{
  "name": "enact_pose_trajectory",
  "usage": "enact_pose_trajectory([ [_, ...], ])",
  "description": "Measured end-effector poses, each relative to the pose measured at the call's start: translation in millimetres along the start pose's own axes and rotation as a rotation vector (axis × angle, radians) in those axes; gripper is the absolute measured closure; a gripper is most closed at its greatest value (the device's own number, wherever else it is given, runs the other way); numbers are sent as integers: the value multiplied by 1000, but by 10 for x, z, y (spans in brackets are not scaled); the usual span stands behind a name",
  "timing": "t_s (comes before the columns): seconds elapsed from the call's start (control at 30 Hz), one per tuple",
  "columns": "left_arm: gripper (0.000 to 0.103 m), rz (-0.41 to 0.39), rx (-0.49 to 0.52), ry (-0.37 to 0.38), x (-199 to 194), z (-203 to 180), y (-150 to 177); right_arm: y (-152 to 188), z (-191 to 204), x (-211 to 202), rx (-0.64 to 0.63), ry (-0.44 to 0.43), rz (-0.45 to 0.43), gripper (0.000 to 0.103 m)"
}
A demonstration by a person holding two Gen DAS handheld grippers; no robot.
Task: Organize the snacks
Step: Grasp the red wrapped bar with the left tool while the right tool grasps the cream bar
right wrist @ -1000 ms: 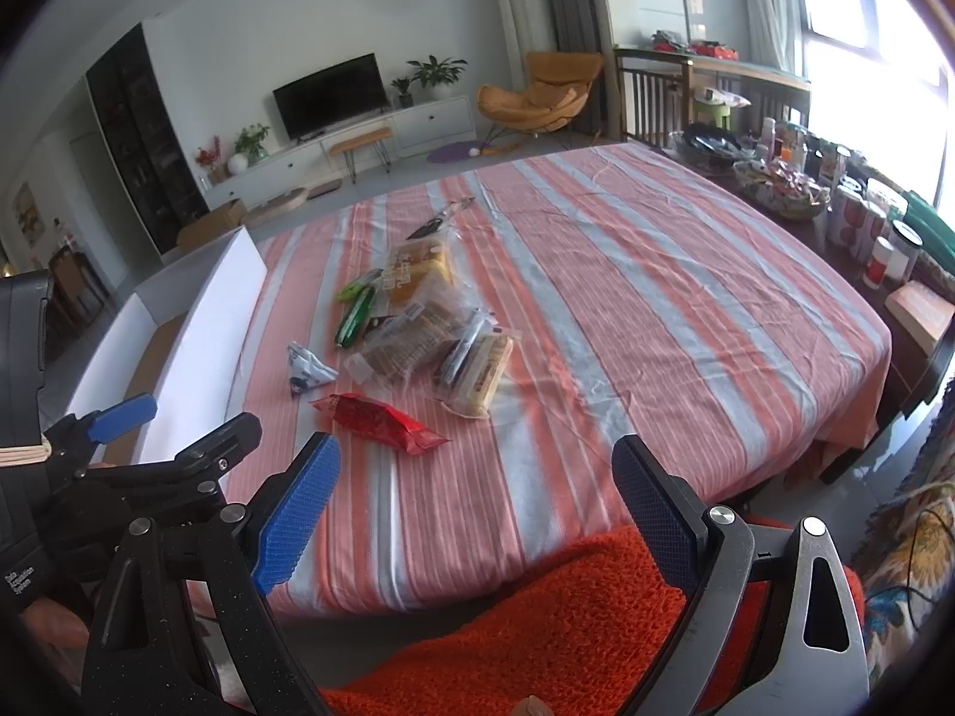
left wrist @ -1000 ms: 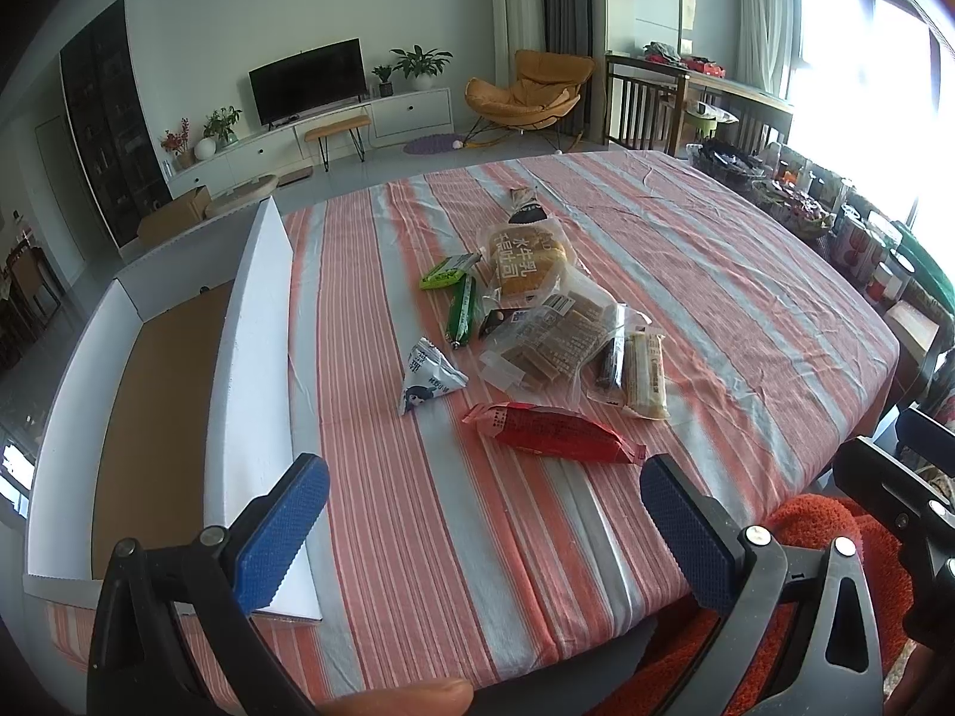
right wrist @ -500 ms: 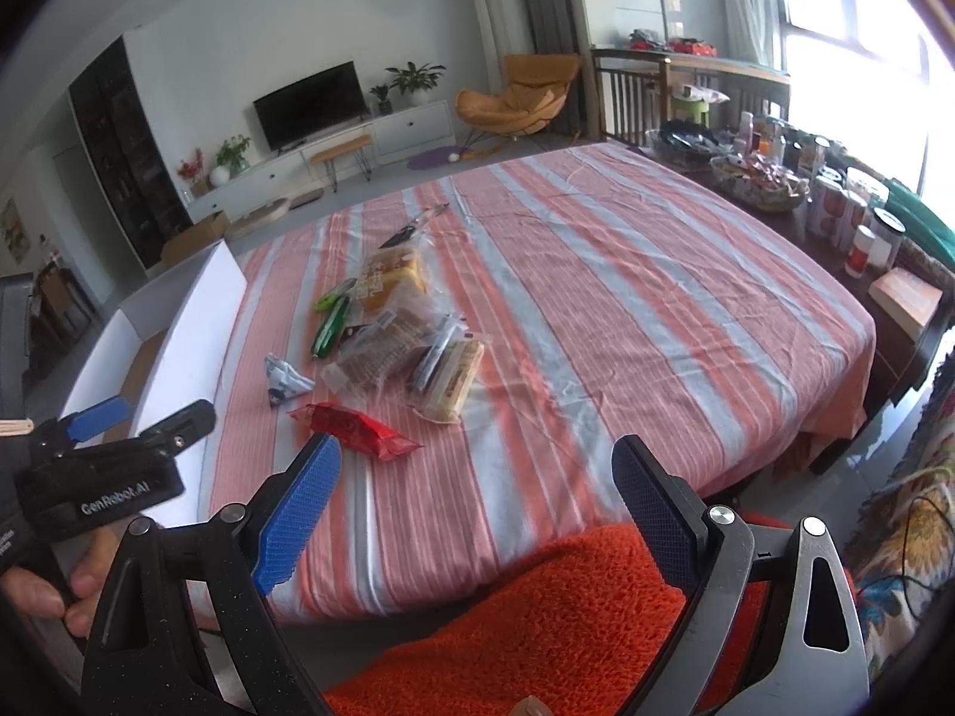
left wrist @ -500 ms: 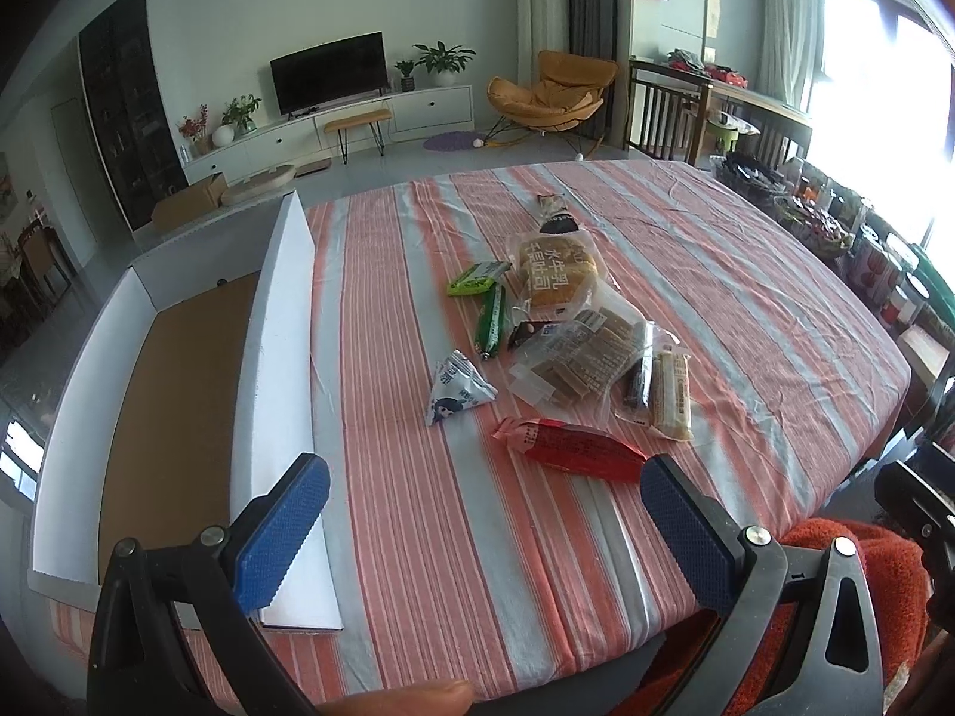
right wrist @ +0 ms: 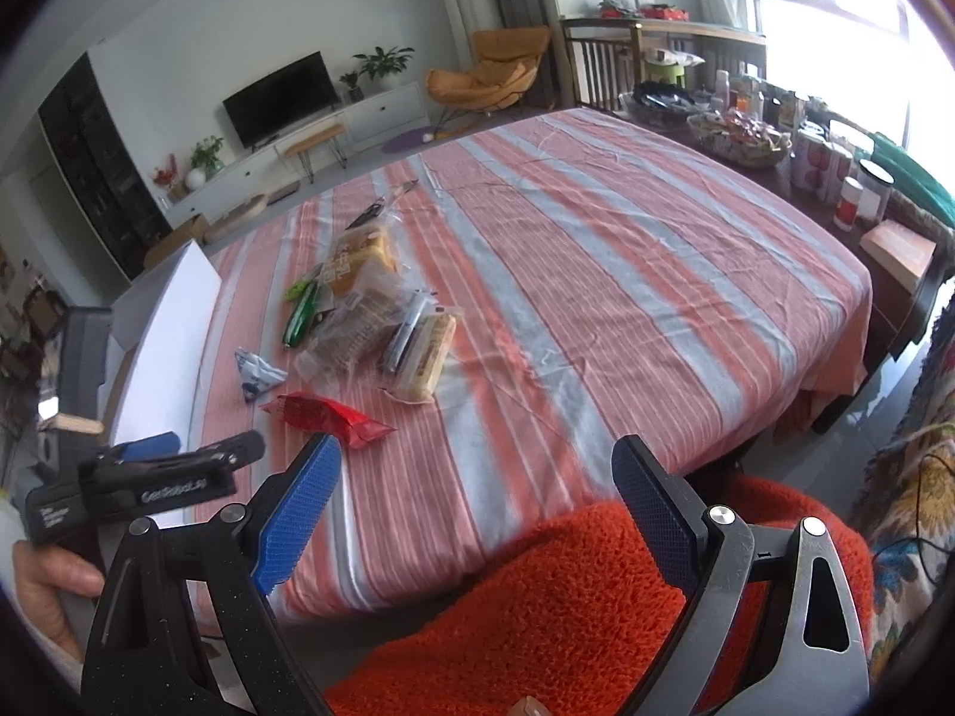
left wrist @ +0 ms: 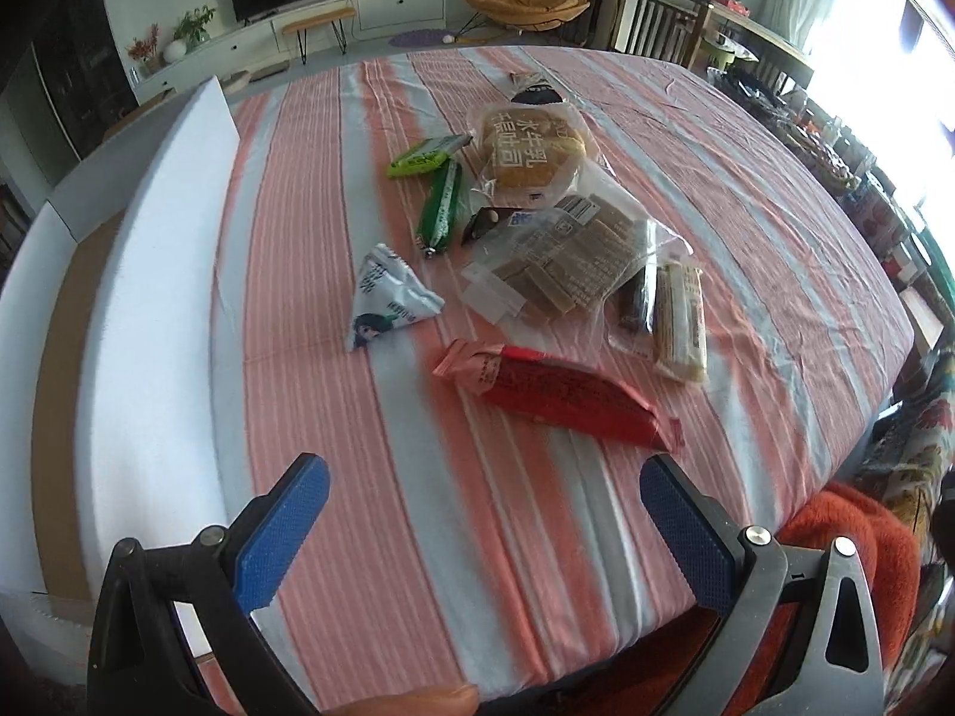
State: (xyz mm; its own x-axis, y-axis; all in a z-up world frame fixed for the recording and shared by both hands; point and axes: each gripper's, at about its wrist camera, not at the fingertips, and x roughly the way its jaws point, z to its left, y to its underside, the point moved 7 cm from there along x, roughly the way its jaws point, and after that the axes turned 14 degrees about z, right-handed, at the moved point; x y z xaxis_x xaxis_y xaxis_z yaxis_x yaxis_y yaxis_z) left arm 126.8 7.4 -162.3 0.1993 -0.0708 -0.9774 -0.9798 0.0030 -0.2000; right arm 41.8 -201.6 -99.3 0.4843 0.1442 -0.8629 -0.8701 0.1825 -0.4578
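So the left gripper (left wrist: 483, 531) hangs over the near edge of the pink-and-grey striped tablecloth (left wrist: 746, 191), jaws spread wide with nothing between them. The long red foil snack packet (left wrist: 555, 395) lies flat on the cloth just ahead of it, a bit toward the right finger, not touching. It's glossy red with small print and crimped ends, and its long axis runs diagonally, far-left to near-right. Past it sit the small white triangular pouch (left wrist: 388, 305) and the clear bag of brown crackers (left wrist: 573, 259). Left of the pile there's the white foam-walled box with a cardboard floor (left wrist: 173, 274). The right gripper (right wrist: 477, 504) is also wide open and empty, back over the fuzzy orange cushion (right wrist: 555, 602), well short of the snacks.
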Motion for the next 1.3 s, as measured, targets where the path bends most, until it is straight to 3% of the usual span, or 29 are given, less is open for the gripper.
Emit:
enact_pose_trajectory([
  [0.13, 0, 31, -92, 36, 224, -181, -337, 10, 4, 17, 1, -10, 5, 9],
  [0.33, 0, 48, -47, -169, 553, -353, -330, 52, -10, 36, -4, -23, 10, 9],
  [0.57, 0, 84, -38, -241, 669, 20, -156, 46, -41, 54, 9, -49, 12, 9],
  [0.77, 0, 100, -39, -214, 633, 374, -72, 56, 12, 63, -5, -46, 16, 9],
  [0.97, 0, 151, -84, -70, 720, 582, -91, 45, -30, 25, 12, -41, 1, 9],
  [1.3, 0, 104, -15, -73, 680, 635, -7, 53, -42, 65, 21, -46, 16, 9],
])
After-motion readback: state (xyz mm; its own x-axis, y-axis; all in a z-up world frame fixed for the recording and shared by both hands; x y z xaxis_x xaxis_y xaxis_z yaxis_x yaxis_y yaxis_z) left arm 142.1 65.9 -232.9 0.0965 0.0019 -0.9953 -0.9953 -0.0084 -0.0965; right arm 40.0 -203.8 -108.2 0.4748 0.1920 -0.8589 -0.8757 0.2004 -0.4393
